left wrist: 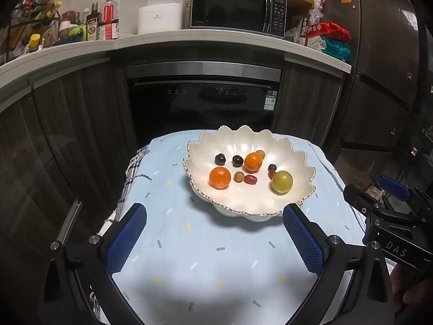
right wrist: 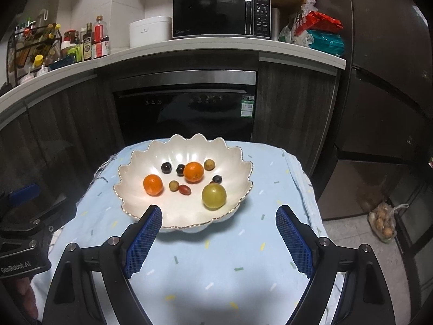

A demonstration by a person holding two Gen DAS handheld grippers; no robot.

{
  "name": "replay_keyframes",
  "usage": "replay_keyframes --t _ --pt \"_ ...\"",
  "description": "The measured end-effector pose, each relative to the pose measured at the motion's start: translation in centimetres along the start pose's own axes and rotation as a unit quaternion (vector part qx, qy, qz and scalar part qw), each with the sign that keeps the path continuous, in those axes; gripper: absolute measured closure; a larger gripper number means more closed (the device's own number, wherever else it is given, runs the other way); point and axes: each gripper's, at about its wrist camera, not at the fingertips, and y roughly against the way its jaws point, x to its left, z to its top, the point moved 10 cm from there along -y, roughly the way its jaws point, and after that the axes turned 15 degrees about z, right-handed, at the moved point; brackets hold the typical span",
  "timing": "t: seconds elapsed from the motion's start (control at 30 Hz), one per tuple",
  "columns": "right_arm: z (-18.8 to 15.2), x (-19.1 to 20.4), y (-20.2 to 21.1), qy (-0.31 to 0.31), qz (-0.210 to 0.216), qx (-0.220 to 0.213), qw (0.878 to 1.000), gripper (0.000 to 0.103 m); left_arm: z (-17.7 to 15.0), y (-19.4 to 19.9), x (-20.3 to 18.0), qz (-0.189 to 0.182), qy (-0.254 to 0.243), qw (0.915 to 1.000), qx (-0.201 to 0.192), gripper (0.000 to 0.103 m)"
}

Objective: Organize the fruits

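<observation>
1. One white scalloped ceramic bowl with a gilt rim [left wrist: 295, 162] [right wrist: 130, 170], standing on a pale blue cloth with small coloured dashes [left wrist: 205, 254] [right wrist: 216, 265] over a small table.
2. Two round orange citrus fruits inside the bowl: one near the left front [left wrist: 219, 178] [right wrist: 153, 185], one near the centre [left wrist: 253, 162] [right wrist: 193, 172]; apart from each other.
3. One round yellow-green fruit [left wrist: 282, 182] [right wrist: 214, 196], largest item, at the bowl's right front.
4. Three dark purple round berries: two side by side at the back [left wrist: 220, 159] [left wrist: 237, 160], one further right [left wrist: 272, 167].
5. Two small tan-brown round fruits: one behind the central orange [left wrist: 260, 153] [right wrist: 209, 164], one at mid-bowl [left wrist: 239, 176] [right wrist: 174, 185].
6. Two small red oval fruits in the left view: one touching the mid-bowl tan fruit [left wrist: 249, 179] [right wrist: 184, 189], one just beside the yellow-green fruit [left wrist: 271, 174].
7. Left gripper [left wrist: 213, 239]: blue ribbed pads spread wide, nothing between, low over the cloth, short of the bowl.
8. Right gripper [right wrist: 219, 239]: pads likewise wide apart, empty, near the bowl's front rim; left pad [right wrist: 144, 239] overlapping the rim in view, contact unclear.
</observation>
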Motion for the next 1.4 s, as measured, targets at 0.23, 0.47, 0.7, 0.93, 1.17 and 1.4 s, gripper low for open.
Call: replay_keyframes --t 0.23,0.47,0.7,0.93,1.17,1.4 --pt "-1.3 0.4 1.2 0.001 0.001 -0.001 1.000 0.016 -1.3 1.3 0.4 0.009 0.004 0.9999 -0.003 0.000" --pt "-2.6 0.5 3.3 -0.001 -0.006 -0.011 1.000 0.016 -2.1 4.0 1.3 0.033 0.014 0.9990 -0.027 0.000" --pt "-3.4 0.9 5.3 -0.010 0.005 -0.008 1.000 0.016 -2.3 6.4 1.6 0.035 0.021 0.9985 -0.037 0.000" --pt "-3.5 1.4 7.1 -0.011 0.009 -0.007 1.000 0.016 -2.3 8.6 2.2 0.037 0.027 0.9979 -0.045 0.000" --pt "-3.0 2.0 9.2 0.003 0.004 -0.023 1.000 0.016 -2.0 10.6 2.5 0.039 0.030 0.9971 -0.059 0.000" --pt "-3.1 1.6 9.6 -0.003 0.003 -0.022 1.000 0.016 -2.0 10.7 2.2 0.036 0.025 0.9972 -0.061 0.000"
